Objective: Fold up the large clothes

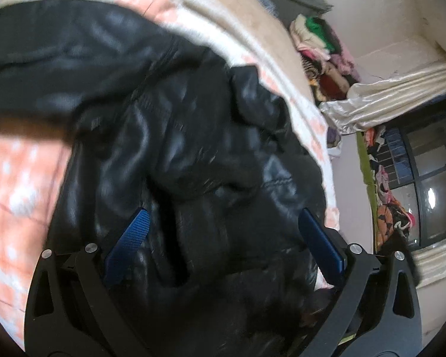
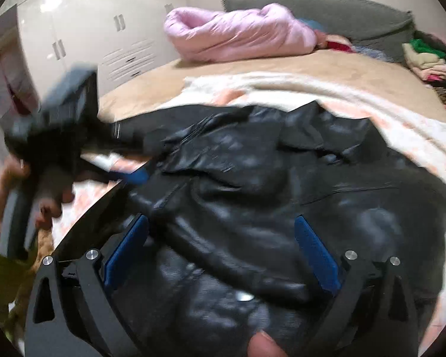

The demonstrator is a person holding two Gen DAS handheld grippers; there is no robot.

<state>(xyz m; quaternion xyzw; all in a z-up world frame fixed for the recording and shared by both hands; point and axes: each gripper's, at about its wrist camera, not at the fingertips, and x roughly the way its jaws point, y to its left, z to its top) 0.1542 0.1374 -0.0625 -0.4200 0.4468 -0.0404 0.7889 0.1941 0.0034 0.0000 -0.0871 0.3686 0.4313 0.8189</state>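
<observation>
A shiny black padded jacket (image 1: pixel 169 136) lies crumpled on a pink-and-white blanket (image 1: pixel 12 184) spread over the bed. In the left wrist view my left gripper (image 1: pixel 226 220) hovers over the jacket's right part, open, blue pads wide apart with folds of fabric below them. In the right wrist view the same jacket (image 2: pixel 267 184) fills the middle. My right gripper (image 2: pixel 221 229) is open just above it, its pads not pressing on the cloth. At the left of that view a hand (image 2: pixel 3 184) holds the blurred left gripper, one blue fingertip (image 2: pixel 138 176) at the jacket's edge.
A pink puffy coat (image 2: pixel 238 35) lies at the bed's far end on the beige sheet (image 2: pixel 252 68), against a grey headboard (image 2: pixel 356 15). White wardrobes (image 2: pixel 89 29) stand at the left. Piled clothes (image 1: pixel 321 50), a pale curtain (image 1: pixel 386 95) and a dark window (image 1: pixel 431 193) are beyond the bed.
</observation>
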